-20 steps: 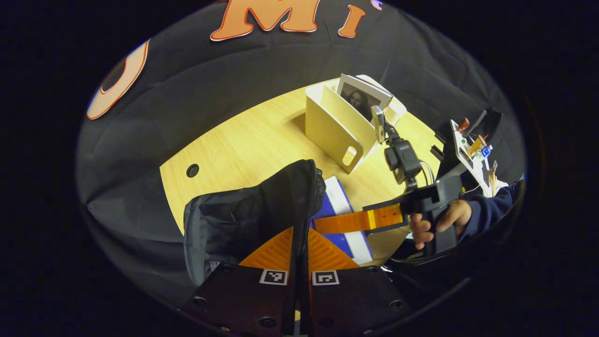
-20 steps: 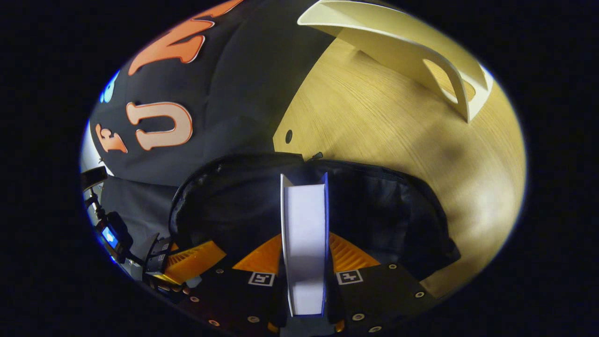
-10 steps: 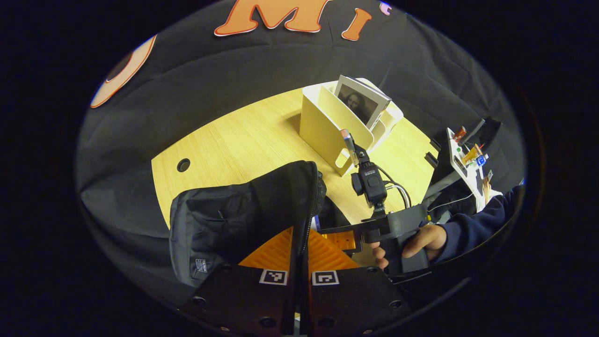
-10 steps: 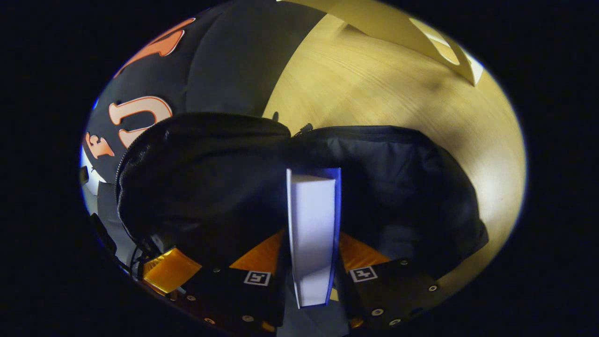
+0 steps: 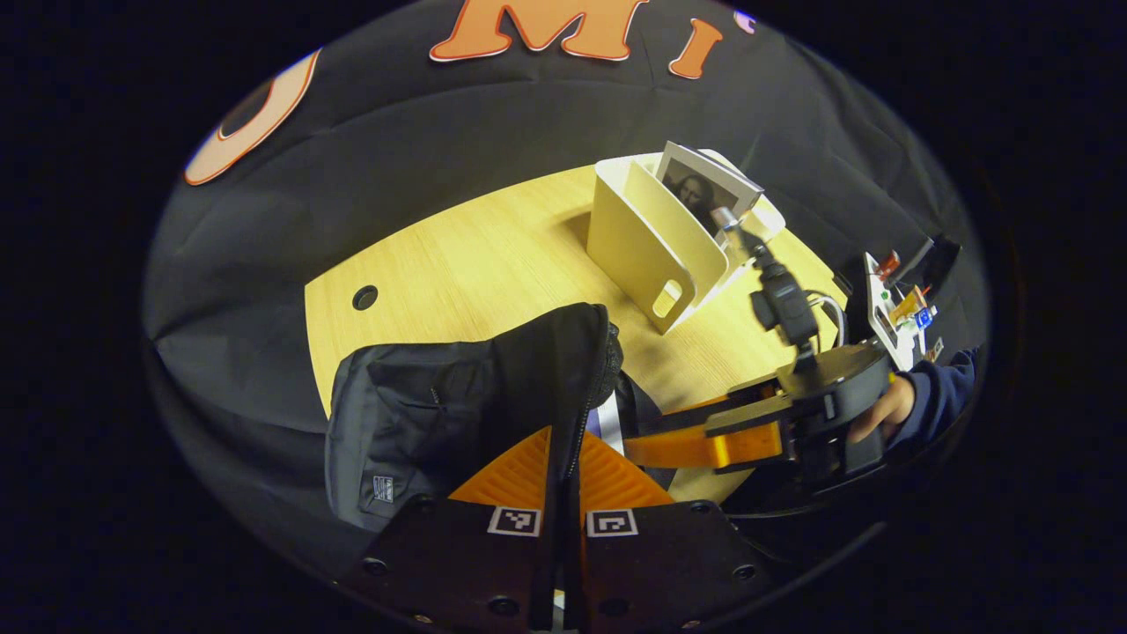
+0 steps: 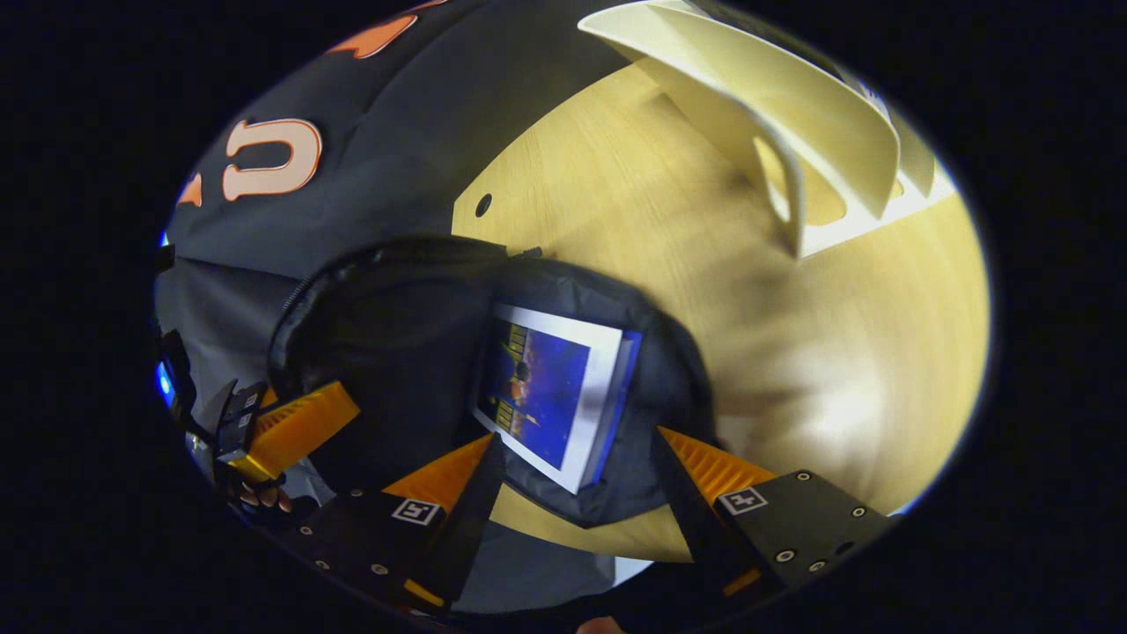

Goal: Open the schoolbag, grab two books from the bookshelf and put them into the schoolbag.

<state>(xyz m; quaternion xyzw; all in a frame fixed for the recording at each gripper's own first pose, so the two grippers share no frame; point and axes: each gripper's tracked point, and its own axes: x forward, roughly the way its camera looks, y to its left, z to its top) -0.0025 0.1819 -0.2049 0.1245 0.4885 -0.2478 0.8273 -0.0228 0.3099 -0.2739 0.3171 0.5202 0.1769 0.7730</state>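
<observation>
In the left gripper view, the black schoolbag is lying at the near left of the wooden table, its front flap being held up by the left gripper. That gripper's 2 orange fingers are sitting pressed together on the zipper edge of the flap, with almost no gap between them. Just right of the flap, a sliver of a book's white edge is showing inside the bag opening. Further right, the right gripper is hanging over the bag, and a hand in a dark blue sleeve is holding its handle. Behind it, the cream bookshelf is standing on the table, well apart from the bag, with 1 book bearing a portrait cover leaning upright in a rear slot.

In the right gripper view, the left gripper's orange finger is showing at the far left, on the bag's rim. The schoolbag is lying open, and a blue-covered book with a white border is lying flat inside it. The right gripper is hovering just above, its 2 fingers spread wide and touching nothing. The bookshelf is standing at the upper right.
</observation>
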